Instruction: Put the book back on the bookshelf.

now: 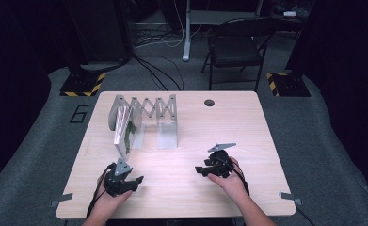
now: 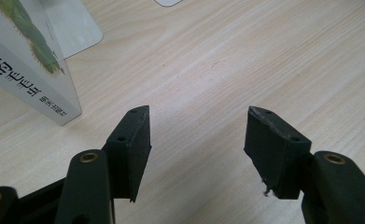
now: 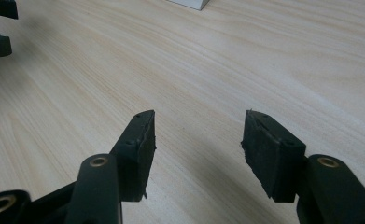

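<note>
**Both grippers low and empty, the book a short reach from the left one**

While both grippers hover just above the counter (image 1: 181, 188) with nothing in them, the work in hand looks to be the book (image 1: 124, 132) standing in the expanding metal rack (image 1: 146, 115) at the far left of the counter. The left gripper (image 1: 133, 181) is the nearer of the two, and its jaws are spread wide with bare wood between them. The right gripper (image 1: 201, 169) sits well apart to the right, its jaws spread just as wide and likewise holding nothing.

To my eye, the left gripper should take it. It would do well to turn toward the book's near edge and come in square to the spine, so that one jaw passes on each side of the cover rather than butting against it. The book leans a little against a rack divider, so a slow closing low on the cover should keep it from tipping or dragging the light rack along. The right gripper could steady the rack if it shifts.

In the left gripper view the book (image 2: 26, 70) stands up and to the left of the jaws, outside the gap and past the left jaw's tip, near but not touching. From the right gripper it is well apart, across the counter.
</note>
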`<state>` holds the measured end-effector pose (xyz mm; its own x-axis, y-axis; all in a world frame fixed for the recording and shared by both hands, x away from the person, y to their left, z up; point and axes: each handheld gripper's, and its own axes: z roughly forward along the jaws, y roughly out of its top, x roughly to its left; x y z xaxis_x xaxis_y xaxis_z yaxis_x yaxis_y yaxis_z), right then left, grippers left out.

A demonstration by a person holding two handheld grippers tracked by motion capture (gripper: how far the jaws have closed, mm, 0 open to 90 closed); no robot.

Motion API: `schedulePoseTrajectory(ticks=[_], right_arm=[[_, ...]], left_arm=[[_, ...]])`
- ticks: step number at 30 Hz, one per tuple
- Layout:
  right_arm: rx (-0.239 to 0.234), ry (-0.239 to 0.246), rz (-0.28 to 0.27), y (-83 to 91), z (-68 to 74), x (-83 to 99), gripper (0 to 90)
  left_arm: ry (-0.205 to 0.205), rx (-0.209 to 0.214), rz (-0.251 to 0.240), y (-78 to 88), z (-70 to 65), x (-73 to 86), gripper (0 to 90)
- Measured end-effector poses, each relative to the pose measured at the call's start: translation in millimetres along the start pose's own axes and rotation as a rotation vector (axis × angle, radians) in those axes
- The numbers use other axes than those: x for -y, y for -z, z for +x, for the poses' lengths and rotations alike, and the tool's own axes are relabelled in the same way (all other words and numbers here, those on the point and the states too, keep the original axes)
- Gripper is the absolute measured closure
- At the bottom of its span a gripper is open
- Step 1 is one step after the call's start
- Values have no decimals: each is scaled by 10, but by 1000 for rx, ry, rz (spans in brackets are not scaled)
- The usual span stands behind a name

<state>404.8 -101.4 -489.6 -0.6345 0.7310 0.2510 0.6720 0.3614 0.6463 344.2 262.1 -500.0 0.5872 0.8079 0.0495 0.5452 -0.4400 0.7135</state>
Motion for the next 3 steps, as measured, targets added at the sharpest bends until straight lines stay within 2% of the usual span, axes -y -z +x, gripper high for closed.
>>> schedulePoseTrajectory(ticks=[3], right_arm=[[2,-4,-6,0,-17,10,439]], left_arm=[[25,-7,-14,-6,27,7,408]])
